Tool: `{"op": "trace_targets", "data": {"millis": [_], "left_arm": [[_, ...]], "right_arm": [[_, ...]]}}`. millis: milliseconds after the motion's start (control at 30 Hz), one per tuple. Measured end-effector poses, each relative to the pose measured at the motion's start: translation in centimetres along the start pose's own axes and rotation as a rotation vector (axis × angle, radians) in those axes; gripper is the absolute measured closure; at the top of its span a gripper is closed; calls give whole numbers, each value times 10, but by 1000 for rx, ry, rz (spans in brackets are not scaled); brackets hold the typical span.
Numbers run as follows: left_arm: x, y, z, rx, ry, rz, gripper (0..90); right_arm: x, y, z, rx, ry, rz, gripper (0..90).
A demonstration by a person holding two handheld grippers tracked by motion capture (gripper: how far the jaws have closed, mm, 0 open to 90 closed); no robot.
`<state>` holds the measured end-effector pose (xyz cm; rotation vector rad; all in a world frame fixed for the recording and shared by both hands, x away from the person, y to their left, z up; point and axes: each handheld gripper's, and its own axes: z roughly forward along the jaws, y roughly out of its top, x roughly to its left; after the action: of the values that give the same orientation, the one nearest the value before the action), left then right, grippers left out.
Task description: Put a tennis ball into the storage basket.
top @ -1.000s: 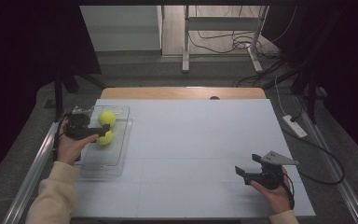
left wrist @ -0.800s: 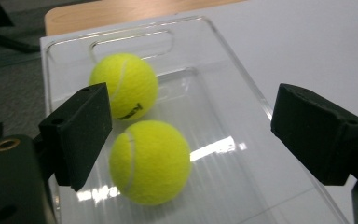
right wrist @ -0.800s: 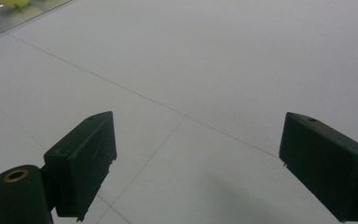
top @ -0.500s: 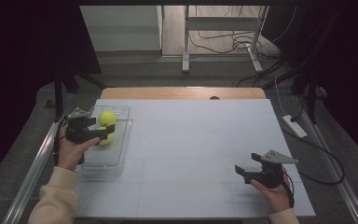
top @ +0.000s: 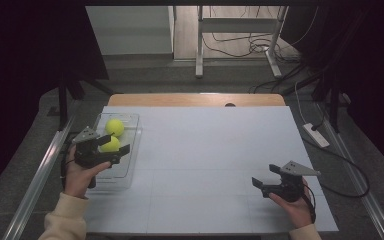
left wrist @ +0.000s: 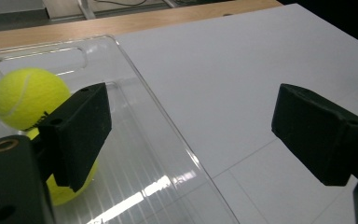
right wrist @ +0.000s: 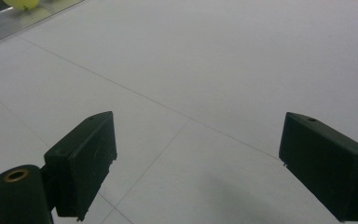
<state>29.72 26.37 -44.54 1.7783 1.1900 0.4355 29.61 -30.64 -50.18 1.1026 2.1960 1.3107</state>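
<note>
Bench surface, covered in white sheeting, carries a clear rectangular plastic tray at the person's left edge, and two yellow-green tennis balls sit touching inside it, the walls apparently keeping them from rolling. Left gripper hovers over the tray's near half with jaws spread wide and nothing between them, the nearer ball lying beside one jaw. Right gripper rests well apart on bare bench, jaws likewise wide and empty, probably parked clear.
</note>
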Motion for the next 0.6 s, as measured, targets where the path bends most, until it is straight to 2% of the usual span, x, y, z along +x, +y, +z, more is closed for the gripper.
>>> {"op": "trace_targets", "data": {"millis": [100, 233, 533, 600], "left_arm": [[-5, -3, 1, -4, -20, -3, 124], [-16, -12, 3, 0, -46, 21, 118], [-33, -36, 5, -7, -98, 39, 103], [-39, -44, 5, -8, -110, 57, 101]], "right_arm": [[0, 0, -1, 0, -1, 2, 112], [0, 0, -5, -12, -5, 16, 111], [0, 2, -9, -20, -9, 23, 111], [-1, 3, -9, -21, -11, 24, 111]]}}
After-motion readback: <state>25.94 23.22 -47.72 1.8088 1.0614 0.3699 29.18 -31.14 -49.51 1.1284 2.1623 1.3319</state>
